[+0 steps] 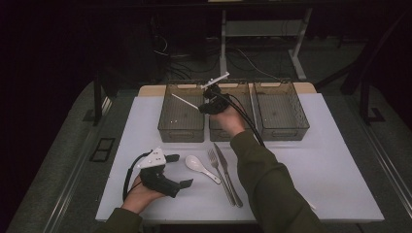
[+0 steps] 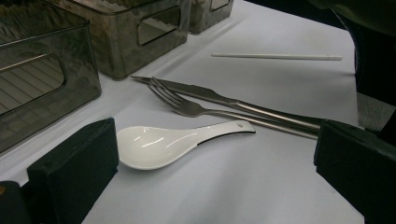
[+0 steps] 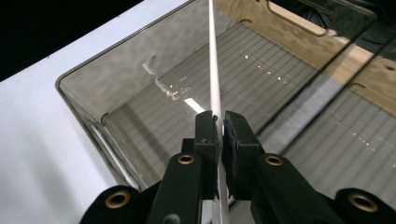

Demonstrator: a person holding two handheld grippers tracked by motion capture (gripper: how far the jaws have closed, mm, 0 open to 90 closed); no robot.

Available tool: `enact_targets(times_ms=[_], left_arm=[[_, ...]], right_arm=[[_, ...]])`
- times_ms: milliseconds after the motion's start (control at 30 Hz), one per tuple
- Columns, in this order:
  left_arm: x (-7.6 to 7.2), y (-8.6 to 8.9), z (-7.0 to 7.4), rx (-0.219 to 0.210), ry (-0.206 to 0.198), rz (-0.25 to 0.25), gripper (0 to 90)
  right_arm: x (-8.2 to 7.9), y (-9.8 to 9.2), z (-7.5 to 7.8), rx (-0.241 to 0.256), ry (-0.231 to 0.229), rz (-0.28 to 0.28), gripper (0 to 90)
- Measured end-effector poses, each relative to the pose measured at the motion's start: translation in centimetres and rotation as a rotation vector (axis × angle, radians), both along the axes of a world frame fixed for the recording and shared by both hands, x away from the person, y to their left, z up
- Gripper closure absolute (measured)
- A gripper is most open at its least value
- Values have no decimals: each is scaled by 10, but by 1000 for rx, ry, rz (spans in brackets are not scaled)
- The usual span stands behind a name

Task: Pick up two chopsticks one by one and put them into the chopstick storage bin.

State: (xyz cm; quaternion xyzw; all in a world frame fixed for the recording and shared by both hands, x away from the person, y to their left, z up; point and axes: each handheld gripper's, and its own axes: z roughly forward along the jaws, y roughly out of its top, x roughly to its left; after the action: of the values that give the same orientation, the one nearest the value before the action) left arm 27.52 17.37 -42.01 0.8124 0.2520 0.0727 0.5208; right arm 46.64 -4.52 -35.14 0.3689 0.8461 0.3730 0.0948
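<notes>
On the desk (image 1: 340,184) stand 3 bins; I hold a chopstick (image 3: 214,70) over the left bin (image 1: 180,127), right gripper (image 3: 219,122) fingers clamped on it. Next: lower, release. My left gripper (image 2: 205,182), fingers apart, faces the spoon (image 2: 173,142).

It looked like a lab: a white-topped bench (image 1: 340,184) under dim light, loose cables (image 1: 252,60) on the floor, bare metal desk legs (image 1: 299,43) behind

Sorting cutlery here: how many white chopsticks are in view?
2: one thin white chopstick clamped in the right gripper above the left bin; another chopstick lying on the table beyond the knife.
</notes>
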Motion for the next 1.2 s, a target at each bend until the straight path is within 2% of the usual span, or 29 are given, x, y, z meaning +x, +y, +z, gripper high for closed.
enact_targets(times_ms=[667,900,967,1200], left_arm=[[0,0,0,-8,2,-5,0],[1,-1,0,-9,1,-8,0],[0,-1,0,-9,1,-9,0],[1,-1,0,-8,0,-9,0]], right_arm=[[25,44,-21,-57,36,-41,840],[26,50,-27,-48,40,-42,827],[26,50,-25,-35,38,-44,765],[23,45,-18,-13,34,-15,695]])
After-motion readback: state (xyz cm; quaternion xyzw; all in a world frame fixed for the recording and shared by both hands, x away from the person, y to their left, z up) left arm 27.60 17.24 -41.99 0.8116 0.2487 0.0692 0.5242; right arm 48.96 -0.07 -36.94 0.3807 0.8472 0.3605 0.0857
